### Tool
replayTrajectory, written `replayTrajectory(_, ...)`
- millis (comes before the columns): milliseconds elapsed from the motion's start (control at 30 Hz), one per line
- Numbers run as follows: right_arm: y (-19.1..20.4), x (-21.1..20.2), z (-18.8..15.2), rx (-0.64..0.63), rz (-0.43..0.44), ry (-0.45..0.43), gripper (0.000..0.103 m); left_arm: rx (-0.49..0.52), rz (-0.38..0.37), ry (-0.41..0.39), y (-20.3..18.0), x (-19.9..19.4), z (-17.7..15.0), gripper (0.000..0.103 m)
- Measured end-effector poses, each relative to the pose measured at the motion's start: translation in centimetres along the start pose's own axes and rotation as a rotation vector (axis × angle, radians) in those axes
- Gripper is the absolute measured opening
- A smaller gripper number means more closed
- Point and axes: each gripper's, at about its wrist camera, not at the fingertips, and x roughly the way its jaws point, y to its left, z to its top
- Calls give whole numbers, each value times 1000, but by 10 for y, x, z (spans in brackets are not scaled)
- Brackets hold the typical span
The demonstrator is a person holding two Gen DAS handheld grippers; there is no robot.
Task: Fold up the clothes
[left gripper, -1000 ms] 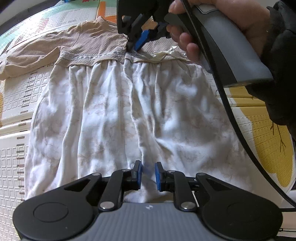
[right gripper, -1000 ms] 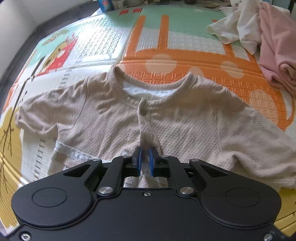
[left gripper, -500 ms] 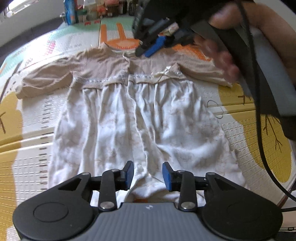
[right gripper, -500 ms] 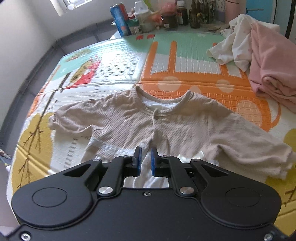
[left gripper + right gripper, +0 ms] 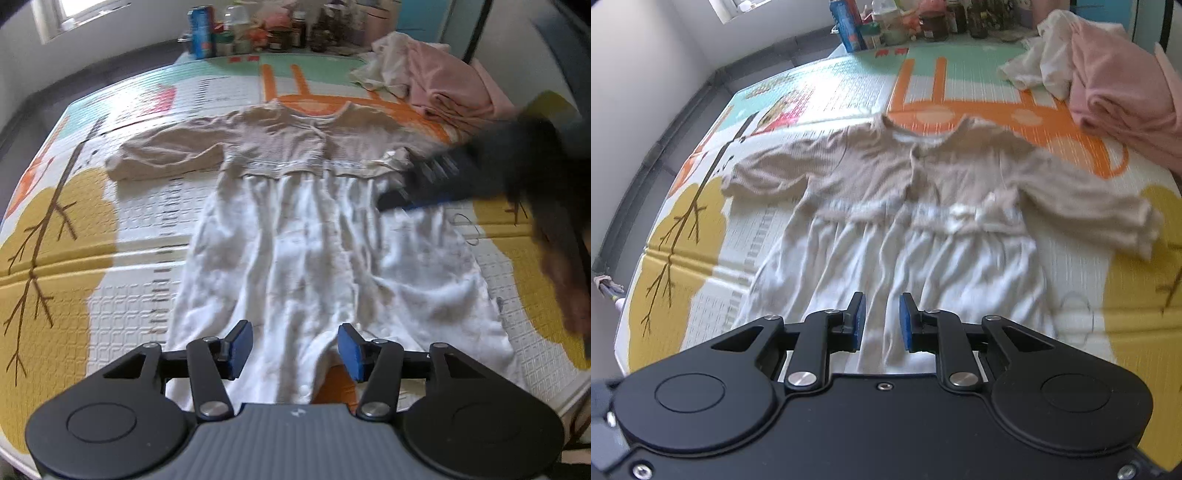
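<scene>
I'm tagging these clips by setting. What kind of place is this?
Most likely a room in a home: a cartoon-printed foam play mat serves as the work surface, a child's dress lies spread on it beside a pile of clothes, and bottles and cans crowd the far edge.

The dress (image 5: 905, 221) lies flat on the play mat (image 5: 683, 229); a clothes heap (image 5: 1108, 81) sits behind it to the right, bottles (image 5: 886, 22) beyond.

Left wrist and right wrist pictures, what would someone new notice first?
A small dress with a beige top and white skirt lies spread flat in the middle of a colourful play mat. A heap of pink and white clothes sits at the mat's far right corner. Both the left gripper and right gripper are open, holding nothing.
</scene>
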Motion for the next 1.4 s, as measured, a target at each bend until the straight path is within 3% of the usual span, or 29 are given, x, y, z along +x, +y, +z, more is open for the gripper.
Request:
replayTrajectory(400, 4, -41, -73, 29, -31, -15, 34, -56, 73, -39, 21, -6, -4, 60)
replayTrajectory(567, 5, -50, -89, 45, -36, -18, 35, -67, 96, -48, 25, -7, -6, 71)
replayTrajectory(700, 9, -47, -98, 47, -30, 5, 35, -79, 110, -53, 29, -8, -8, 77)
replayTrajectory(1033, 27, -36, -102, 0, 9, 48, 35, -199, 113, -22, 70, -18, -21, 79)
replayTrajectory(1400, 64, -12, -106, -119, 104, 129, 35, -308, 172, 24, 107, -30, -64, 79)
